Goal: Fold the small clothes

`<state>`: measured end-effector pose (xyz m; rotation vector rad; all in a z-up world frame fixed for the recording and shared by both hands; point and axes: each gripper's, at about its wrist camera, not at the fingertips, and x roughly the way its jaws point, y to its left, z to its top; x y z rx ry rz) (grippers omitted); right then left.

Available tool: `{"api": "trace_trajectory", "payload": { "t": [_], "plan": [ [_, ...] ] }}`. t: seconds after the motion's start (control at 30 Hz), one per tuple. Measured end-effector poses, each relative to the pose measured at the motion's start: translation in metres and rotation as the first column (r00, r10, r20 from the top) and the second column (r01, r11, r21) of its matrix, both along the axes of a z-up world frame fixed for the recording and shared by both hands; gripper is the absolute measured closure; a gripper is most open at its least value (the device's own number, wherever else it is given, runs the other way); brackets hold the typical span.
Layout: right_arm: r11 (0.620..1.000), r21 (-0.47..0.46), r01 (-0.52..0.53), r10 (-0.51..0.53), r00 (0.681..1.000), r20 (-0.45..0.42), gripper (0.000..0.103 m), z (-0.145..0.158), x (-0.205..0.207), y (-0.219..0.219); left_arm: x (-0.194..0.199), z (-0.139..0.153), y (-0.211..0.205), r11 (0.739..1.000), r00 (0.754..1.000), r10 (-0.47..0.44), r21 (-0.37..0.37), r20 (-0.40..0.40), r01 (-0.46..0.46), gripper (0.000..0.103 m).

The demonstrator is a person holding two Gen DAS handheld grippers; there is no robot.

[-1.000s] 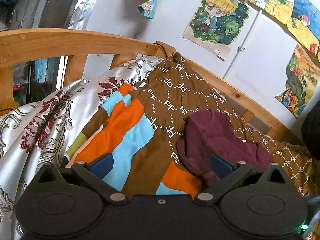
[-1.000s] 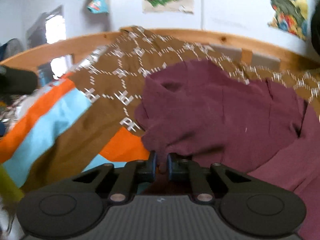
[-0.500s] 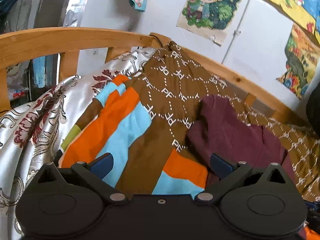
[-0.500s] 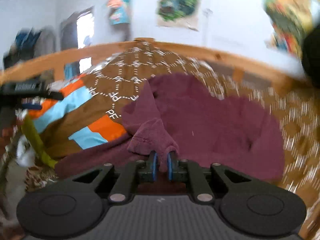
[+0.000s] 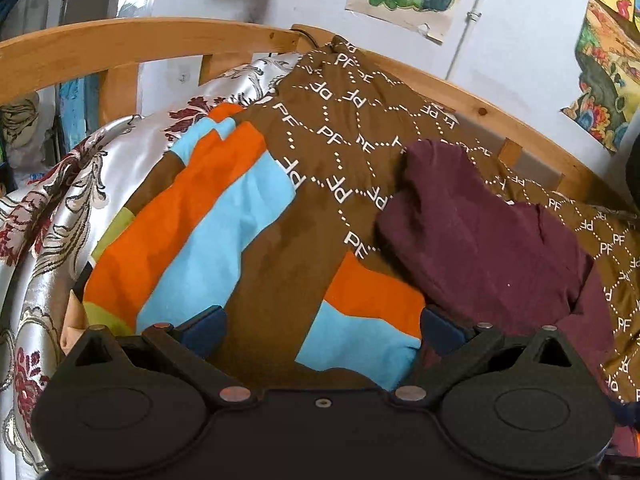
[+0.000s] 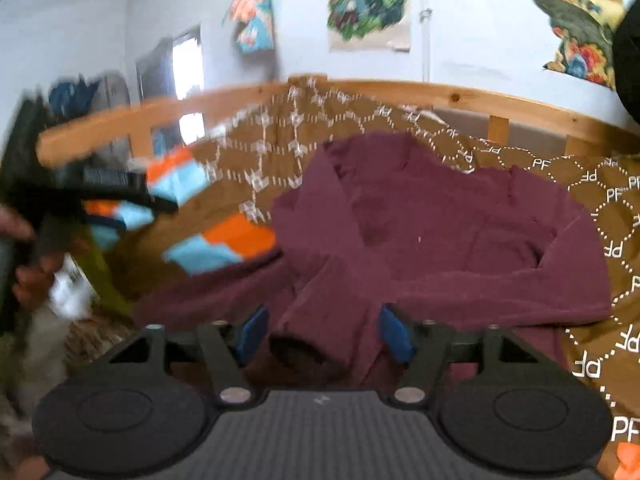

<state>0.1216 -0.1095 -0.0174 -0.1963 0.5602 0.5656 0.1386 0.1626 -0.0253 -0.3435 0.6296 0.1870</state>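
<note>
A maroon garment (image 6: 440, 232) lies rumpled on a brown patterned bedspread (image 5: 336, 128); in the left wrist view the same garment (image 5: 488, 248) sits to the right. My right gripper (image 6: 320, 330) hangs just over the garment's near fold, its jaws opening, and the blue pads (image 6: 394, 332) stand apart from the cloth that lies between them. My left gripper (image 5: 320, 330) is open wide over the orange and blue patches, holding nothing. At the left of the right wrist view, blurred, is that left gripper (image 6: 108, 188) in a person's hand.
A wooden bed rail (image 5: 120, 44) curves round the far side. A silky white floral cloth (image 5: 48, 208) drapes on the left. Posters (image 6: 368, 0) hang on the white wall behind. An orange scrap (image 6: 628, 456) shows at the lower right.
My right gripper, shut on a maroon fold before, has spread its fingers and the fold has dropped between them; it also swung right. My left gripper came lower and closer to the bedspread.
</note>
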Motion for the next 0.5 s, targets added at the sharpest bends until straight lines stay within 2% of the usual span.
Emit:
{"api": "trace_trajectory", "payload": {
  "t": [0.03, 0.07, 0.13, 0.2, 0.23, 0.27, 0.33, 0.4, 0.5],
  "plan": [
    [0.999, -0.049, -0.022, 0.023, 1.000, 0.021, 0.083, -0.003, -0.002, 0.006, 0.000, 0.000, 0.000, 1.000, 1.000, -0.003, 0.000, 0.001, 0.003, 0.001],
    [0.996, -0.087, -0.030, 0.034, 0.998, 0.045, 0.095, -0.003, -0.006, 0.011, 0.000, 0.001, -0.001, 1.000, 1.000, -0.004, 0.001, 0.003, 0.004, 0.001],
    [0.987, -0.153, -0.041, 0.060, 0.990, 0.124, 0.095, 0.007, -0.021, 0.014, -0.001, 0.001, 0.000, 1.000, 1.000, -0.004, 0.002, 0.011, 0.003, 0.001],
    [0.960, -0.274, -0.056, 0.118, 0.969, 0.217, 0.095, 0.015, -0.039, 0.021, -0.001, 0.002, 0.002, 1.000, 1.000, 0.001, -0.006, 0.018, -0.001, 0.001],
    [0.939, -0.334, -0.085, 0.166, 0.961, 0.220, 0.095, 0.014, -0.045, 0.025, -0.001, 0.002, 0.004, 1.000, 1.000, 0.005, -0.015, 0.019, -0.005, 0.001],
    [0.918, -0.373, -0.132, 0.212, 0.960, 0.182, 0.094, 0.010, -0.048, 0.030, -0.001, 0.002, 0.004, 1.000, 1.000, 0.009, -0.022, 0.019, -0.008, 0.001],
    [0.924, -0.344, -0.165, 0.216, 0.970, 0.115, 0.083, 0.004, -0.049, 0.030, -0.001, 0.003, 0.005, 1.000, 1.000, 0.008, -0.028, 0.017, -0.008, 0.001],
    [0.940, -0.283, -0.192, 0.213, 0.976, 0.046, 0.053, 0.005, -0.047, 0.025, -0.003, 0.004, 0.005, 1.000, 1.000, 0.006, -0.021, 0.022, -0.006, 0.001],
    [0.964, -0.208, -0.164, 0.180, 0.982, 0.056, 0.038, 0.018, -0.046, 0.011, -0.003, 0.005, 0.006, 1.000, 0.999, 0.004, -0.023, 0.033, -0.003, 0.001]
  ]
}}
